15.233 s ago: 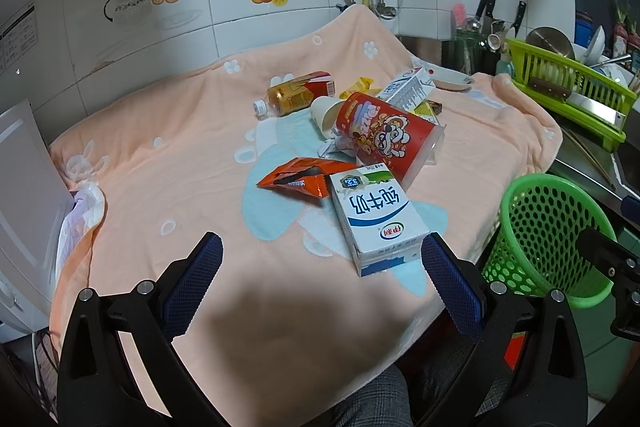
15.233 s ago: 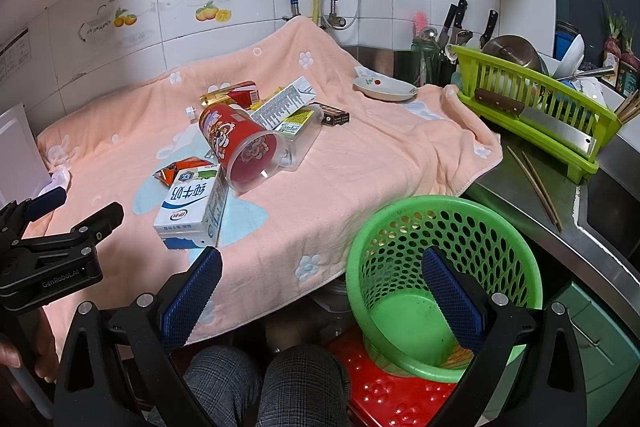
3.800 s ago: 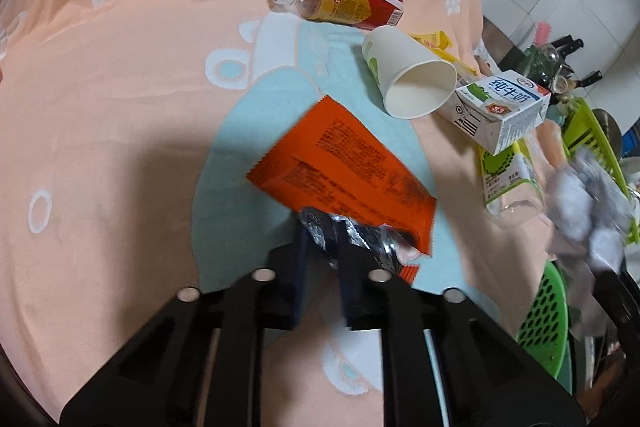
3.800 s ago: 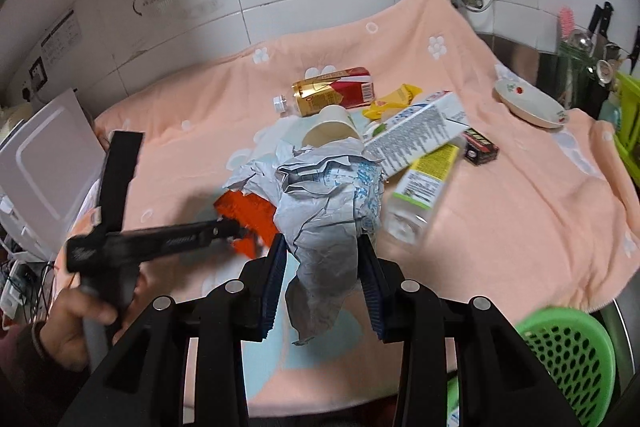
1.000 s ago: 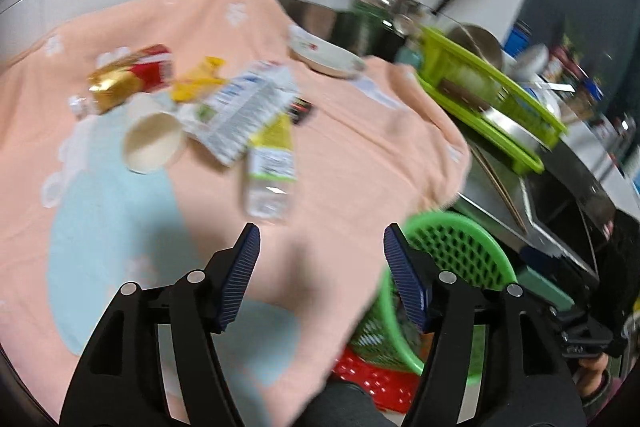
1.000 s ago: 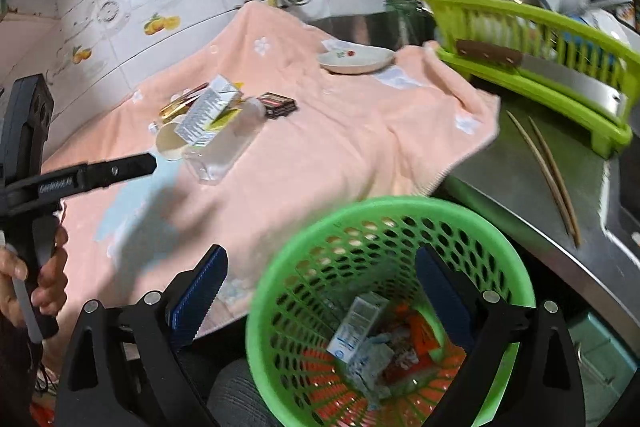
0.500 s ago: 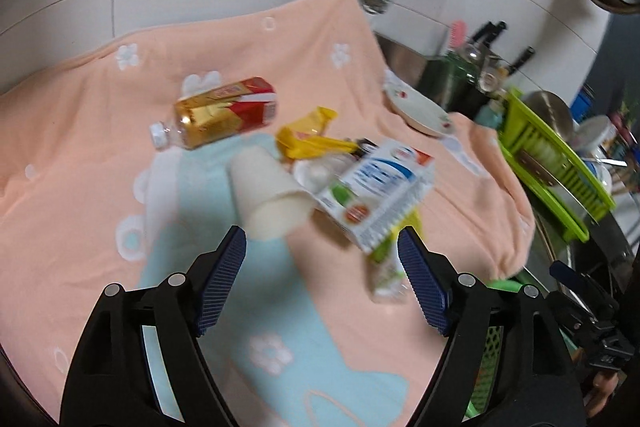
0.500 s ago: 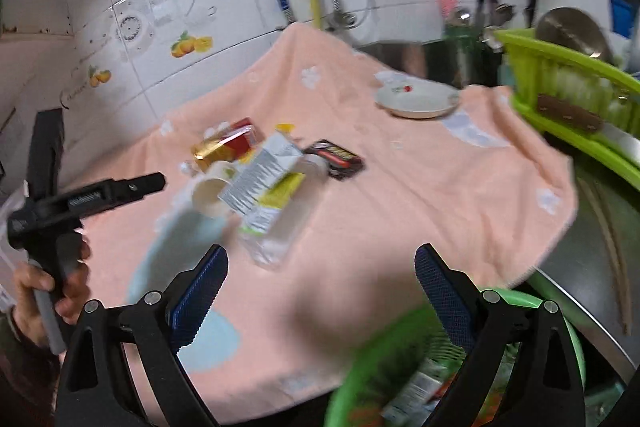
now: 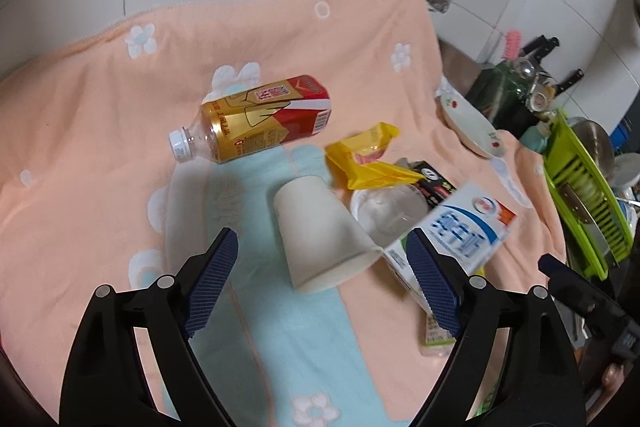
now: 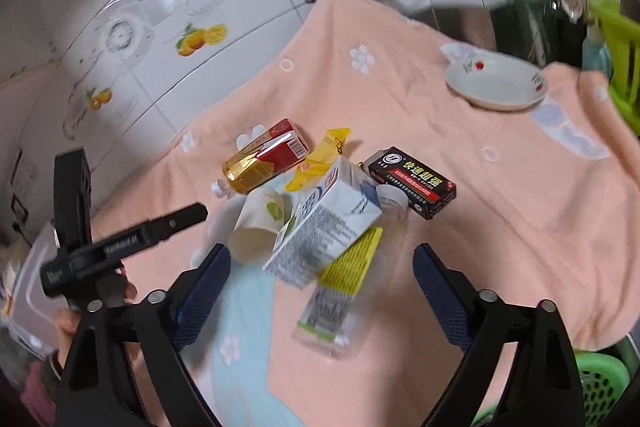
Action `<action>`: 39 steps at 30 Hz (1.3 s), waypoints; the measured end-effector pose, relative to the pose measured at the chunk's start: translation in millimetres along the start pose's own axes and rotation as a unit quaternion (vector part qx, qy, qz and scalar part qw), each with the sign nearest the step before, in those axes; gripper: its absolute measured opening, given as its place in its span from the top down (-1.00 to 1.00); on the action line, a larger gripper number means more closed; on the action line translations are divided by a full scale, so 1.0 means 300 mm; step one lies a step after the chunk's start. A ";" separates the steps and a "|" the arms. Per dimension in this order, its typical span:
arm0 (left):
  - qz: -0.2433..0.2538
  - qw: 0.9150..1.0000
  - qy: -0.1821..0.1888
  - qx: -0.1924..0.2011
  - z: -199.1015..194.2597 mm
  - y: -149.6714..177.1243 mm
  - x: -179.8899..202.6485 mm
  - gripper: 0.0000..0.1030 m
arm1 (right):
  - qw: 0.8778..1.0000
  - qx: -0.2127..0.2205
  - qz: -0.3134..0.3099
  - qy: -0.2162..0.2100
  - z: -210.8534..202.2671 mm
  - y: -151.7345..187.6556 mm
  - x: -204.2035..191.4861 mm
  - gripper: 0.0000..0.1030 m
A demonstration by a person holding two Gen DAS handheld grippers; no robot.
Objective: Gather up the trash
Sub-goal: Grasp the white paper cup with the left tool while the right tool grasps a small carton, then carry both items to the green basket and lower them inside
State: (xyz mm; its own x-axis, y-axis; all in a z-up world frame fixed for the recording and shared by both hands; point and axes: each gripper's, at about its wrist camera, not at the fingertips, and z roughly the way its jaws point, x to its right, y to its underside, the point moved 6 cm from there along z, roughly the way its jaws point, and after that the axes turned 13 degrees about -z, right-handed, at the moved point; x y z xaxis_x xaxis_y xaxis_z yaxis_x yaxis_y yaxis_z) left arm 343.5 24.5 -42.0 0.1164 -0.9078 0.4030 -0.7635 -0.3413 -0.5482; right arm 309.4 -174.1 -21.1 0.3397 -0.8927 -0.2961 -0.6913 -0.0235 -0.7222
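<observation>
I had both grippers over the peach towel (image 9: pixel 100 99) spread across the counter, with the remaining trash heaped near its middle. The left gripper (image 9: pixel 322 279) had its jaws wide apart and opening, with nothing pressed between the pads; the paper cup (image 9: pixel 320 239) lay on its side just beyond and between the fingertips, its mouth turned toward the near right. The right gripper (image 10: pixel 320 291) also stood wide, its jaws closing, and nothing was clamped in it; the milk carton (image 10: pixel 324 223) and the clear bottle with the yellow-green label (image 10: pixel 340 283) lay beyond the gap between its fingers, the carton tilted across the bottle. In the right wrist view the paper cup (image 10: pixel 256 227) lay touching the left side of the carton. Farther back lay the tea bottle (image 9: pixel 260 119) with its gold and red label, white cap pointing left, and to its right the yellow wrapper (image 9: pixel 368 159). The black box (image 10: pixel 412 183) lay to the right of the carton, near the bottle's capped end. A white dish (image 10: pixel 496 83) sat well apart at the far right of the towel. The green basket (image 10: pixel 600 383) showed only at the near right corner, below the towel's edge. My left hand (image 10: pixel 68 331), holding the other gripper's handle, showed at the left.
</observation>
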 end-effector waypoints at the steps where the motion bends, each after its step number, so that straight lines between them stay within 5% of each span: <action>1: -0.008 1.000 0.000 -0.005 0.017 -0.008 -0.008 -0.66 | 1.000 -0.002 0.012 -0.005 0.018 -0.010 0.014 -0.66; 10: -0.062 0.997 0.017 -0.042 0.139 -0.040 -0.046 -0.67 | 0.994 -0.013 0.094 -0.057 0.151 -0.050 0.094 -0.42; 27: -0.092 0.991 0.022 -0.095 0.296 -0.020 -0.046 -0.67 | 0.990 -0.027 0.112 -0.080 0.217 -0.040 0.098 0.10; 33: -0.087 0.990 0.032 -0.109 0.323 0.002 -0.032 -0.32 | 0.992 -0.026 0.096 -0.076 0.202 -0.044 0.085 0.13; 39: -0.076 0.992 0.038 -0.097 0.292 0.010 -0.014 -0.29 | 0.996 -0.016 0.065 -0.063 0.159 -0.048 0.050 0.14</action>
State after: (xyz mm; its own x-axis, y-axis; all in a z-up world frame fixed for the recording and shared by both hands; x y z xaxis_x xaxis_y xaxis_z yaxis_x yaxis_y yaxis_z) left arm 396.2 5.9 -109.5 0.1966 -0.8266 0.5273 -0.8493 -0.4123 -0.3297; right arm 354.7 -165.6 -44.9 0.3225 -0.8254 -0.4634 -0.7539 0.0720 -0.6530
